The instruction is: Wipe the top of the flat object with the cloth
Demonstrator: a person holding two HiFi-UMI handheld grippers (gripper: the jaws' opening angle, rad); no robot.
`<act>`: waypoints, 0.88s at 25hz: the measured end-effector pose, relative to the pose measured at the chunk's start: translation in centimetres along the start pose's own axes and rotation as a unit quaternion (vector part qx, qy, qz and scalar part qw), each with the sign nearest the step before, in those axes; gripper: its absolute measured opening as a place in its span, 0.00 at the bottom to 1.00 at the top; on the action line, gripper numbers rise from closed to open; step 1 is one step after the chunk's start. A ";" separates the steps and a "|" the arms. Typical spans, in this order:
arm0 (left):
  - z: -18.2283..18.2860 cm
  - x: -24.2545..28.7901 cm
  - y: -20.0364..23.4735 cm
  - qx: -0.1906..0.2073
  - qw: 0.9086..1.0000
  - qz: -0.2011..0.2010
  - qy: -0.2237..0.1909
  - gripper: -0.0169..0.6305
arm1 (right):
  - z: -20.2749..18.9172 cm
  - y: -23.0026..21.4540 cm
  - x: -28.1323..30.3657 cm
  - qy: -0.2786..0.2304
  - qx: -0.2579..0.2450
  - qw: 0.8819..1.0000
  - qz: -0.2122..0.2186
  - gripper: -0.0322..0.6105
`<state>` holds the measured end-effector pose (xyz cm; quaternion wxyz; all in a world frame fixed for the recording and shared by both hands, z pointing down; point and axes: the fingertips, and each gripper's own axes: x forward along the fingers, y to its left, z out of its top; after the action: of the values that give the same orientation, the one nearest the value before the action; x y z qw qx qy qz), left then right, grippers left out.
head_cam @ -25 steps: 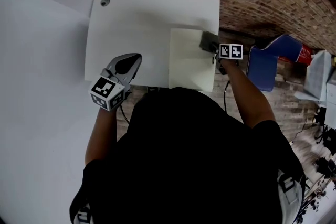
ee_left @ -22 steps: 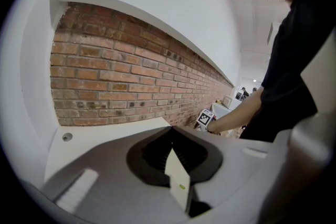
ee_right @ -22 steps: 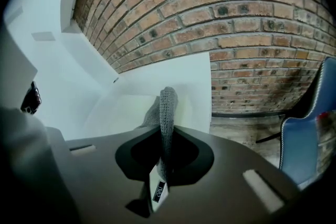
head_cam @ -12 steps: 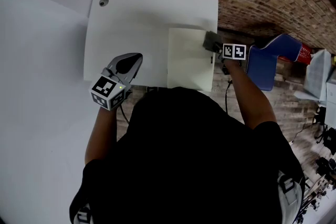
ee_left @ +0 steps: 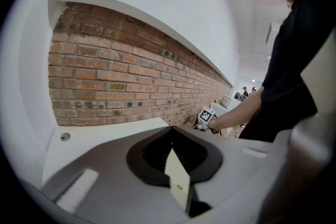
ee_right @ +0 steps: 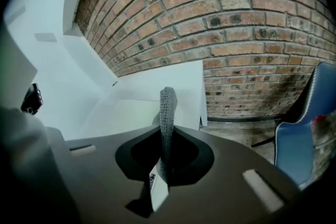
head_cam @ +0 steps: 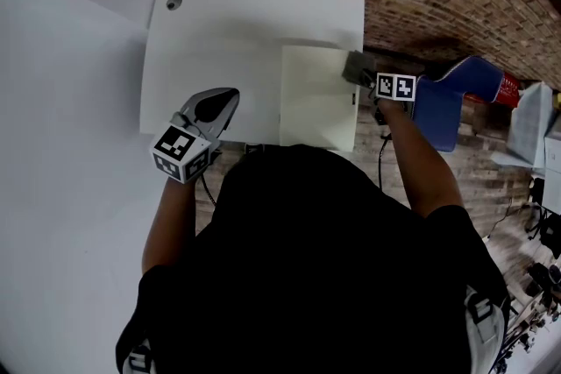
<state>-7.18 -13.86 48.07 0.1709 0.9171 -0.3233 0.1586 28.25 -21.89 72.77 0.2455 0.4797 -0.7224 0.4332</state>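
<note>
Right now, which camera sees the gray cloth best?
The right gripper view: the cloth stands close up, pinched in the right tool, its knit showing. The head view shows only a small gray patch at the flat object's far right corner. The left gripper view doesn't show it.

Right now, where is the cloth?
In the head view the cloth is on the right, at the far right corner of the pale flat object, pinched in the right gripper.
</note>
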 end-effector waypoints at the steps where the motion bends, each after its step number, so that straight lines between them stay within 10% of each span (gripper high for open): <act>1: -0.2 0.0 0.1 -0.001 1.000 0.001 0.002 0.03 | 0.2 0.4 -0.2 -0.002 -0.006 1.000 0.003 0.06; 22: -0.7 -2.8 0.8 0.000 1.000 -0.013 0.004 0.03 | -1.3 16.9 0.0 -0.004 -0.021 0.990 0.143 0.06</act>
<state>-9.86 -12.66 47.74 0.1742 0.9206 -0.3105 0.1605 12.83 -17.94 66.81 0.1881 0.3682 -0.7934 0.4468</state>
